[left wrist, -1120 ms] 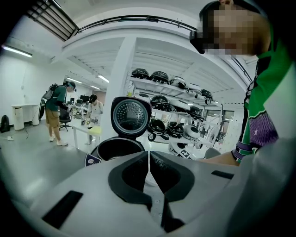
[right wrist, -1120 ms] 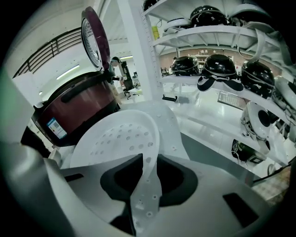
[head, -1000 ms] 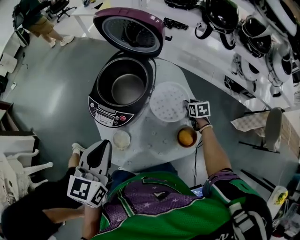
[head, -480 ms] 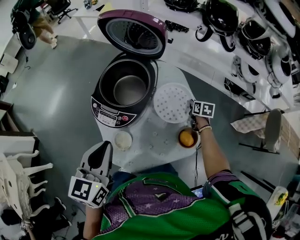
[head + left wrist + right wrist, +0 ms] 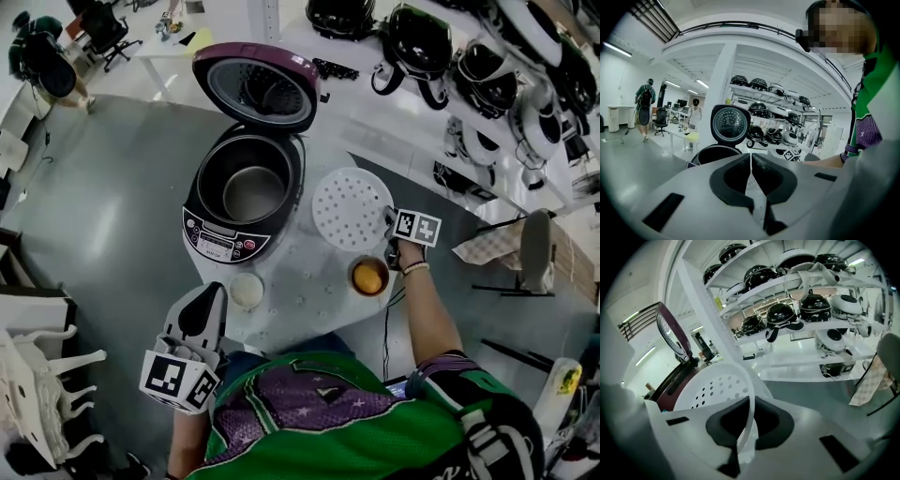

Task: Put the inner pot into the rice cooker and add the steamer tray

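Note:
The rice cooker (image 5: 211, 223) stands open on the round white table (image 5: 309, 281), its purple lid (image 5: 258, 84) raised, with the metal inner pot (image 5: 253, 190) seated inside. Right of the cooker is the white perforated steamer tray (image 5: 349, 208). My right gripper (image 5: 388, 223) is shut on the tray's right rim. In the right gripper view the rim runs between the jaws of my right gripper (image 5: 748, 425), and the steamer tray (image 5: 715, 390) tilts up toward the cooker (image 5: 670, 380). My left gripper (image 5: 202, 298) hangs off the table's near edge, shut and empty (image 5: 751, 161).
A small white bowl (image 5: 247, 290) and a bowl holding an orange (image 5: 368, 277) sit on the table's near side. Shelves of black helmet-like gear (image 5: 450, 47) line the far right. A chair with a cloth (image 5: 525, 248) stands to the right.
My right gripper has rolled and shifted a little at the tray's right rim, and the tray has moved with it. The left gripper has stayed in place.

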